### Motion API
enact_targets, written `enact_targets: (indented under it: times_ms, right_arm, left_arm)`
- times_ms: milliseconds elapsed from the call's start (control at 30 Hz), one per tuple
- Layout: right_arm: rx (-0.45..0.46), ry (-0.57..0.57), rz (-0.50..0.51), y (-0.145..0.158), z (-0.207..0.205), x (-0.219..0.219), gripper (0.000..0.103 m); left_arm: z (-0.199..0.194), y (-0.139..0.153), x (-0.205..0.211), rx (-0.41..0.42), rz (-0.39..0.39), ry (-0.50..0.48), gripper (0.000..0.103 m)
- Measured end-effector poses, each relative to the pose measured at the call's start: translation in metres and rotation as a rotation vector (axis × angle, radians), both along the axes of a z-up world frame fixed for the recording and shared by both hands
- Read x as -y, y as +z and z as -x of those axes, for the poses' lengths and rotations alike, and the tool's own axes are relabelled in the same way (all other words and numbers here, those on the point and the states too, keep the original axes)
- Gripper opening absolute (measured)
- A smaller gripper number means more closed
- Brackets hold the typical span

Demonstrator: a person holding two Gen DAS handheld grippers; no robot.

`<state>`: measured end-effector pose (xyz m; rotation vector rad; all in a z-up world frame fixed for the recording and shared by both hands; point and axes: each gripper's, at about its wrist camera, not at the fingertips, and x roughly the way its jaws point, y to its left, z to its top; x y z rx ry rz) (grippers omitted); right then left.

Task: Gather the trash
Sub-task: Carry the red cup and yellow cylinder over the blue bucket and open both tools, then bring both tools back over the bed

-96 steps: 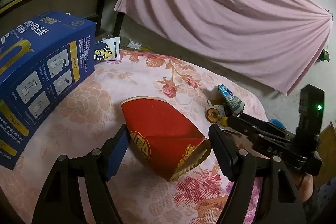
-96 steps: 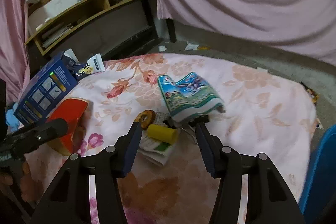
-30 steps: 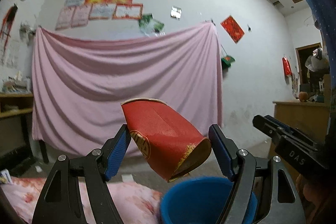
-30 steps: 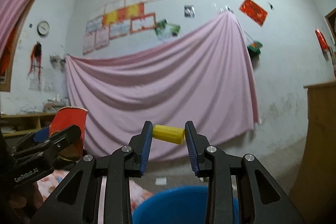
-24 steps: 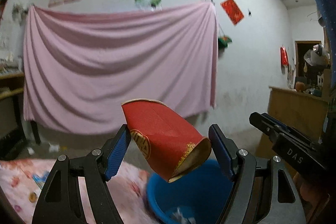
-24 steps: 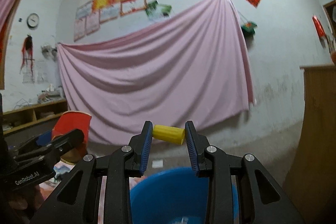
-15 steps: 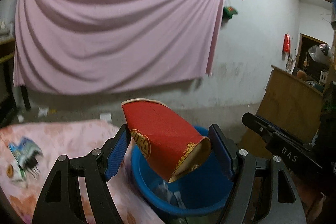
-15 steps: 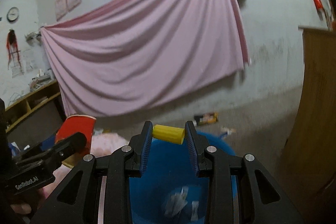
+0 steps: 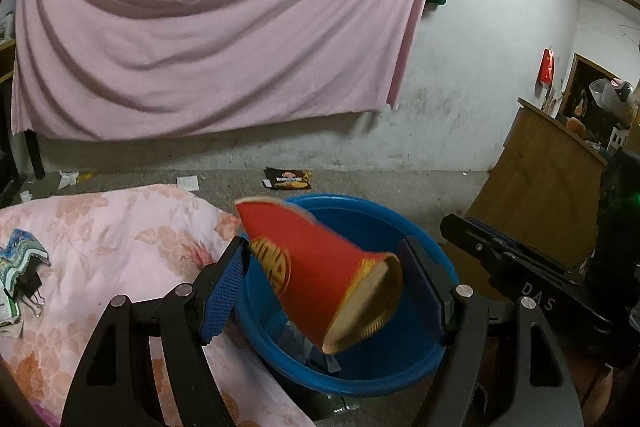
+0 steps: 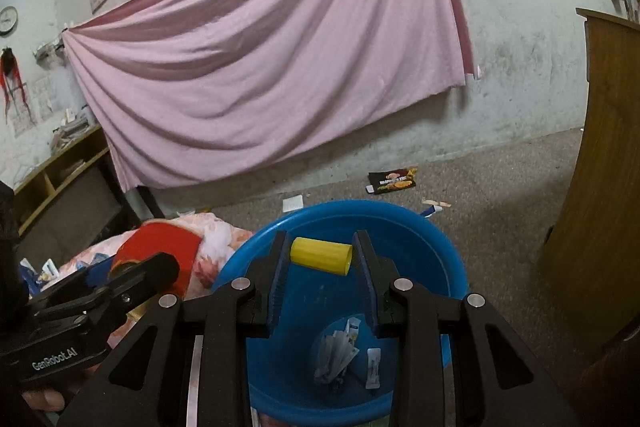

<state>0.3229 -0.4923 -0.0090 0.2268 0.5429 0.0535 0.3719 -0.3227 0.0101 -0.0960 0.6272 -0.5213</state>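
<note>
A red paper cup [image 9: 312,267] lies sideways between the pads of my left gripper [image 9: 324,247], touching both. Its outline is blurred. It hangs over the near left rim of a blue basin [image 9: 360,205]. My right gripper [image 10: 320,237] is shut on a small yellow cylinder [image 10: 320,255] above the middle of the same blue basin [image 10: 400,213]. Several paper scraps [image 10: 340,351] lie on the basin's bottom. The left gripper and red cup [image 10: 160,243] show at the lower left of the right wrist view. The right gripper's body [image 9: 520,267] crosses the right side of the left wrist view.
The basin stands on the floor against a bed with a pink floral cover [image 9: 100,227]. A green wrapper [image 9: 18,255] lies on the cover. A dark snack bag [image 10: 394,181] lies on the floor beyond the basin. A wooden cabinet [image 10: 600,187] stands to the right.
Both grippers tipped downward, from facing the wall and curtain to looking into the basin. The red cup sits slightly lower between the left pads and looks blurred. The yellow cylinder has not shifted in its grip.
</note>
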Motion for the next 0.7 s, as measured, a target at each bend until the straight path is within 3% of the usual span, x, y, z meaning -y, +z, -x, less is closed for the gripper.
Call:
enact_targets:
  times_ms: [367,700]
  right_arm:
    - [-0.015,-0.002,-0.006,0.001,-0.006,0.003,0.03]
    - [-0.013,-0.003,-0.01,0.004,-0.007,0.001,0.033]
  left_arm:
    - [-0.002,-0.008,-0.001,-0.036,-0.004,-0.003,0.071]
    - [0.001,-0.003,-0.015,-0.02,0.001,0.041,0.071]
